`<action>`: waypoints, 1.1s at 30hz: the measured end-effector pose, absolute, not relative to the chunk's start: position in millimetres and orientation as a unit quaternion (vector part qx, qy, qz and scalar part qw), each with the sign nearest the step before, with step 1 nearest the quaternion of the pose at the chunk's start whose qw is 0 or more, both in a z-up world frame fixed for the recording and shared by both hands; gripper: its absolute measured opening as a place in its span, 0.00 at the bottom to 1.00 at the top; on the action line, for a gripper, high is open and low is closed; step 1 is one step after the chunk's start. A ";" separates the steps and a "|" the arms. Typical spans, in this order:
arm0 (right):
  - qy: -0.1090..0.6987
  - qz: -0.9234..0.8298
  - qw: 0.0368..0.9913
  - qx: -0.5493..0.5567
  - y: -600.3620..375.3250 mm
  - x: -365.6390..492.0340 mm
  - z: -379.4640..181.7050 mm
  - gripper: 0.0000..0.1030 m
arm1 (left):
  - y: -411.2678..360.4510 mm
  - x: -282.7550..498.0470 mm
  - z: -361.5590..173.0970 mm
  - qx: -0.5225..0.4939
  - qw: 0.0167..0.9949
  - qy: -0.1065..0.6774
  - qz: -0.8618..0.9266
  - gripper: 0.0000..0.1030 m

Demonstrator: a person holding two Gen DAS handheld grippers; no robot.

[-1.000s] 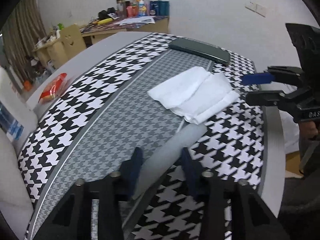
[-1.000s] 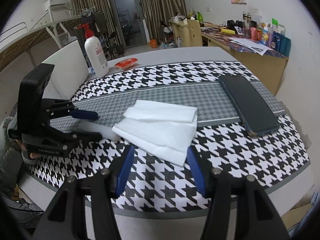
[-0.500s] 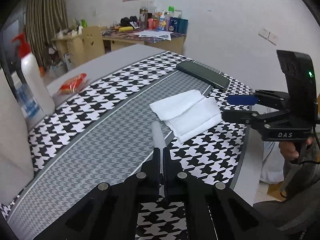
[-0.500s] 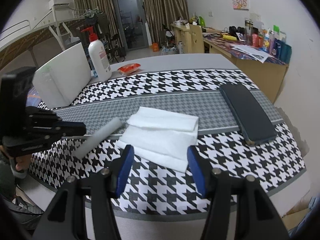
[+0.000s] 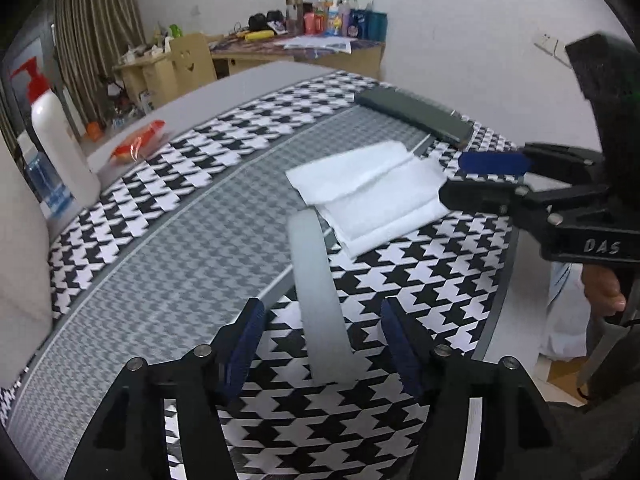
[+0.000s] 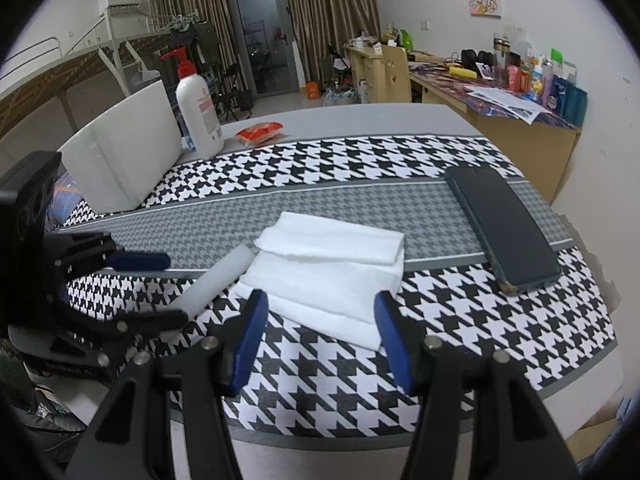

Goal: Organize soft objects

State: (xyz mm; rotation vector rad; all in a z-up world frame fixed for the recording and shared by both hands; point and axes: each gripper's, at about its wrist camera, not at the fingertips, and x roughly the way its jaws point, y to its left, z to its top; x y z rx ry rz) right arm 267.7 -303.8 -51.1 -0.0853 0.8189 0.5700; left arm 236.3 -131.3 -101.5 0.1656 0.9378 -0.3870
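Left tool (image 5: 320,332) jaws just opened, released; white foam tube (image 5: 316,292) lies between pads, untouched, near end cut off behind tool body. Tube's far end just beside folded white cloth (image 6: 328,272) on table (image 6: 440,152), contact unclear. Right tool (image 6: 320,332) open, empty, over cloth's near edge. Around: phone (image 6: 504,232), foam block (image 6: 124,160), pump bottle (image 6: 200,116), red packet (image 6: 260,133). Hand (image 5: 602,294) partly hidden behind right tool grip.

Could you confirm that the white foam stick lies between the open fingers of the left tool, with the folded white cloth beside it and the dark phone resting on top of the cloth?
Not quite: the phone lies apart from the cloth, on the checked table runner, as the right wrist view shows. The foam stick does lie between the left tool's open fingers.
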 end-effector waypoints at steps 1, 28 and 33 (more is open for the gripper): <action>0.392 0.273 0.877 -0.040 -304.0 268.1 -50.7 0.58 | -133.0 236.5 -103.5 0.081 0.870 0.451 -0.185 0.45; 0.394 0.303 0.857 -0.139 -257.0 280.8 -62.9 0.65 | -71.8 235.7 -71.4 -0.001 0.911 0.384 -0.153 0.14; 0.411 0.296 0.850 -0.146 -254.8 295.0 -74.8 0.66 | -63.4 234.5 -71.6 -0.016 0.914 0.377 -0.151 0.14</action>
